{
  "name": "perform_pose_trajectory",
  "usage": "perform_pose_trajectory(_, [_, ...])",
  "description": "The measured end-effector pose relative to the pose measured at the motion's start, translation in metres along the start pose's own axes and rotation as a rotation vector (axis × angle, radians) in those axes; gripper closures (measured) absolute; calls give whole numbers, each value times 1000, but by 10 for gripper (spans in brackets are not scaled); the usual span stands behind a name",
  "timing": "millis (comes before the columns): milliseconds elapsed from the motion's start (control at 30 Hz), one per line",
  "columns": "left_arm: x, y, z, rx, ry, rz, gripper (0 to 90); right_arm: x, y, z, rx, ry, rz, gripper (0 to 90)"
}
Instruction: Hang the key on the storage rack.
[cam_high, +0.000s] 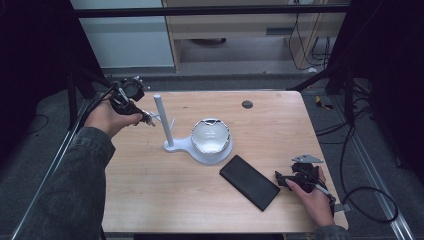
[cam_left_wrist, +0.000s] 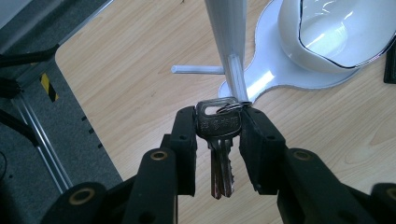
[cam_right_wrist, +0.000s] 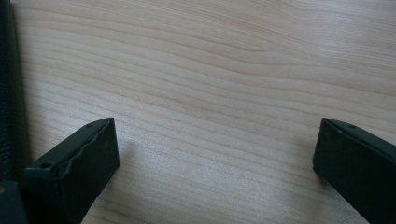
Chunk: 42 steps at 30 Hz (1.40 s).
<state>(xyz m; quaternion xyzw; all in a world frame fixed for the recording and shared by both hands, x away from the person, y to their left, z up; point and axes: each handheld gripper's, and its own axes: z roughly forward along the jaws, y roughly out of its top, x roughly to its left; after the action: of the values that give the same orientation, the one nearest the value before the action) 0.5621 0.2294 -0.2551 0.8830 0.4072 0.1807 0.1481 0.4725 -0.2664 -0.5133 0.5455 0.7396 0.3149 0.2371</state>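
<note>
Carefully now: your left gripper (cam_left_wrist: 218, 133) is pinching the keys (cam_left_wrist: 219, 140) near the tabletop's left edge, ring at the stand's peg (cam_left_wrist: 237, 77). Be sliding it on squarely. Your right gripper (cam_right_wrist: 215, 158) is resting wide open, empty, near the right edge.

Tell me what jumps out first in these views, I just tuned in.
The keys clamped in the left gripper, their ring right at a peg of the white stand at the table's far left. Next, the white bowl on the stand's base, mid-table. Nearer, a black flat case lies beside the open right gripper, resting low at the table.
</note>
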Motion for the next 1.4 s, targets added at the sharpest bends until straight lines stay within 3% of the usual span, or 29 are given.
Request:
perform_pose_trajectory(400, [2,3,4,-7,0,-12,671,0,0,0,1,0,0,7])
perform_pose_trajectory(467, [2,4,3,-32,-2,-14,664,0,0,0,0,0,0,7])
perform_pose_trajectory(600, [3,3,-8,-123,5,-41,513,0,0,0,1,2,1,7])
perform_pose_trajectory(667, [1,1,-13,-141,-1,-33,507,0,0,0,1,3,1,7])
perform_pose_trajectory(767, [-6,-3,-21,-168,14,-3,498,0,0,0,0,3,-1,7])
perform_pose_trajectory(1000, [-31,-13,-30,-220,-20,45,516,0,0,0,0,3,-1,7])
perform_pose_trajectory(1400, [-69,-12,-13,-248,-95,104,502,0,0,0,3,2,-1,6])
